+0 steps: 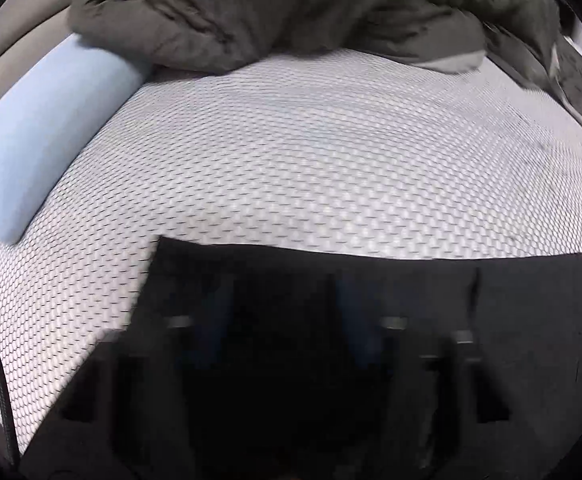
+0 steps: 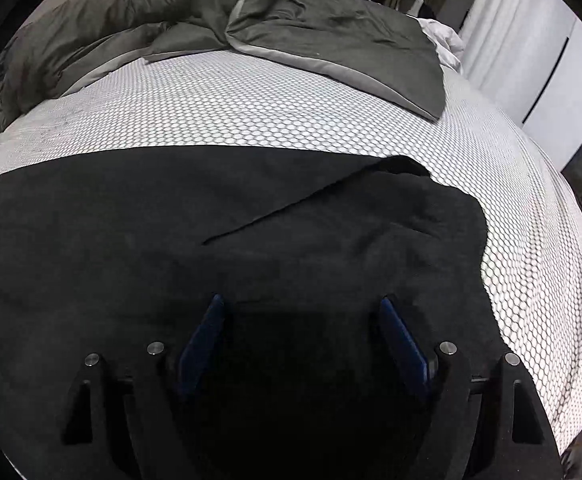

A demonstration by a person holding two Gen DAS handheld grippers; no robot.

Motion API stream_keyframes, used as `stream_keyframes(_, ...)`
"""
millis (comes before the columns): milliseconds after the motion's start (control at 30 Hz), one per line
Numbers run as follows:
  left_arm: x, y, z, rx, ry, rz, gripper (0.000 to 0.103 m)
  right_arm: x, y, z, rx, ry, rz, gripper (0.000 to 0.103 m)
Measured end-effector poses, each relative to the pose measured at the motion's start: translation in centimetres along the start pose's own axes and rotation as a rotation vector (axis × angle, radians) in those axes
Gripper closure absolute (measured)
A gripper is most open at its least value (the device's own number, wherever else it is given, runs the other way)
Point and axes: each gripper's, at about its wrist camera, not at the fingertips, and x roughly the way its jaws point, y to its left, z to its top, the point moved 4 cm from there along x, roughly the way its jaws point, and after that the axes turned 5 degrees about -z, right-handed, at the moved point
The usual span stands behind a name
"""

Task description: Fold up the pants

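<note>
The black pants (image 2: 219, 216) lay flat across the lower half of both frames on the bed's honeycomb-patterned sheet (image 2: 251, 108). The right gripper (image 2: 303, 344) hovered over them at bottom centre, its blue-padded fingers (image 2: 203, 340) wide apart and gripping nothing. The left gripper (image 1: 287, 320) was blurred and dark; its fingers' state could not be told. A grey duvet (image 2: 311, 28) lay bunched along the top, a pale blue pillow (image 1: 43, 136) at left.
</note>
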Motion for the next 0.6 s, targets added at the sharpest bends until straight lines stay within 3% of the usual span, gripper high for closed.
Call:
stream_keyframes(33,-0.1,0.5,-0.2,0.01,0.001,0.026,0.096,0.2,-0.1,0.1,0.002,0.001,0.001,0.022)
stream_keyframes(100,-0.9,1.0,-1.1,0.035,0.004,0.04,0.1,-0.3,-0.3,0.0,0.003,0.001,0.002,0.022)
stream_keyframes(200,-3.5,0.0,-2.3,0.041,-0.031,-0.056,0.099,-0.8,-0.8,0.2,-0.007,-0.001,-0.013,0.022)
stream_keyframes(233,-3.9,-0.8,-3.0,0.075,-0.041,-0.098,0.094,-0.1,-1.2,0.8,-0.009,-0.002,-0.01,0.022)
stream_keyframes(333,-2.6,-1.2,-4.6,0.149,-0.015,-0.046,0.089,-0.1,-1.2,0.9,-0.011,-0.008,0.007,0.022)
stream_keyframes(500,-3.7,1.7,-5.7,-0.003,-0.053,-0.044,0.09,-0.9,-1.8,-0.1,-0.001,-0.013,0.015,0.022)
stream_keyframes(567,-5.4,1.6,-6.7,-0.037,-0.063,-0.095,0.087,-1.4,-2.2,-0.5,0.004,-0.021,0.02,0.022)
stream_keyframes(600,-6.2,1.5,-7.2,-0.046,-0.064,-0.137,0.081,-1.8,-2.4,-0.7,0.006,-0.029,0.029,0.022)
